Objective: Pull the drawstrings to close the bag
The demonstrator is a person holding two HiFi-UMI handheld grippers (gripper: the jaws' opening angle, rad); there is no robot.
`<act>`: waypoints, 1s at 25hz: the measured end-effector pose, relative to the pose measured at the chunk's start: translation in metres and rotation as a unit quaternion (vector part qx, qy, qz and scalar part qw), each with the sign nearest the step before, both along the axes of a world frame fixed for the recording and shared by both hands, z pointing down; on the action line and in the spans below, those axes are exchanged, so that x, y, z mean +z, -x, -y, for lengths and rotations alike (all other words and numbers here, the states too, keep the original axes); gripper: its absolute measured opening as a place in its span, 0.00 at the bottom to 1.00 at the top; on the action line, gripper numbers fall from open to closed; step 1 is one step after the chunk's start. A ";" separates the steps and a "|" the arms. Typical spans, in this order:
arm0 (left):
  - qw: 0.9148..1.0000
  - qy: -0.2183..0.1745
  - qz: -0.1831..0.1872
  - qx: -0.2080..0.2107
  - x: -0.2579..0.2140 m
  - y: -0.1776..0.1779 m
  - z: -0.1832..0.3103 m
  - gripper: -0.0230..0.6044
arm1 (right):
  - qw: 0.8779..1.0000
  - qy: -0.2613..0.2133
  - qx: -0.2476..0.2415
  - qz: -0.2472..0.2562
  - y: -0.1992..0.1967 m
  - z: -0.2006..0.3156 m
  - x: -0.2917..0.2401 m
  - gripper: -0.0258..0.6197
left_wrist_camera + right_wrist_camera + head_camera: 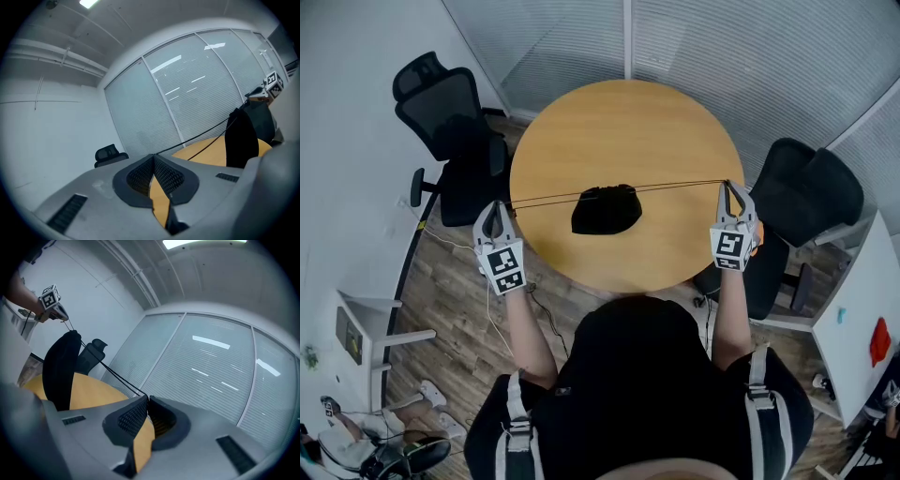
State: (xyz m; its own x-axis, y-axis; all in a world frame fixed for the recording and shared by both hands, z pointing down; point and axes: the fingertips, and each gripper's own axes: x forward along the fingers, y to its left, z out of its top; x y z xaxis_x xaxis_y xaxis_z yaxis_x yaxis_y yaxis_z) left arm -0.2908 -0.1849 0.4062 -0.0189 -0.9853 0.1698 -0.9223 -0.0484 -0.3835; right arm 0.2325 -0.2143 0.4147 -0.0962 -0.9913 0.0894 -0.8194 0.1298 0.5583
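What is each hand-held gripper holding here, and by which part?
Left hand-held gripper: end of the left drawstring. Right hand-held gripper: end of the right drawstring. The black bag itself is ungripped.

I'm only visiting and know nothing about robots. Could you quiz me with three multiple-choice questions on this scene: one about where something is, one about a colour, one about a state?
1. Where is the soft cloth drawstring bag?
A. on the floor
B. at the round wooden table, between the two grippers
C. on a chair seat

2. What colour is the bag?
A. red
B. white
C. black

3. How do the thin dark drawstrings run?
A. slack, in loops
B. stretched straight
C. tucked inside the bag

Answers:
1 B: the bag shows against the middle of the tabletop.
2 C: it is dark all over.
3 B: the cords run straight from the bag to the left gripper and the right gripper, both shut on them.
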 end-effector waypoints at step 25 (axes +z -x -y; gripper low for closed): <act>0.999 0.008 -0.037 0.029 0.023 0.037 -0.001 0.06 | 0.999 0.012 0.034 -0.028 0.028 -0.047 0.010 0.15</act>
State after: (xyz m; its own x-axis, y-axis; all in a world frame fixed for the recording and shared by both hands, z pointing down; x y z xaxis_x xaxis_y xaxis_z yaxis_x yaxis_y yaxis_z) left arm -0.3279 -0.1841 0.4293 0.0508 -0.9814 0.1852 -0.9433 -0.1081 -0.3140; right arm 0.2047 -0.1668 0.4249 -0.0230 -0.9928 0.1175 -0.7941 0.0896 0.6011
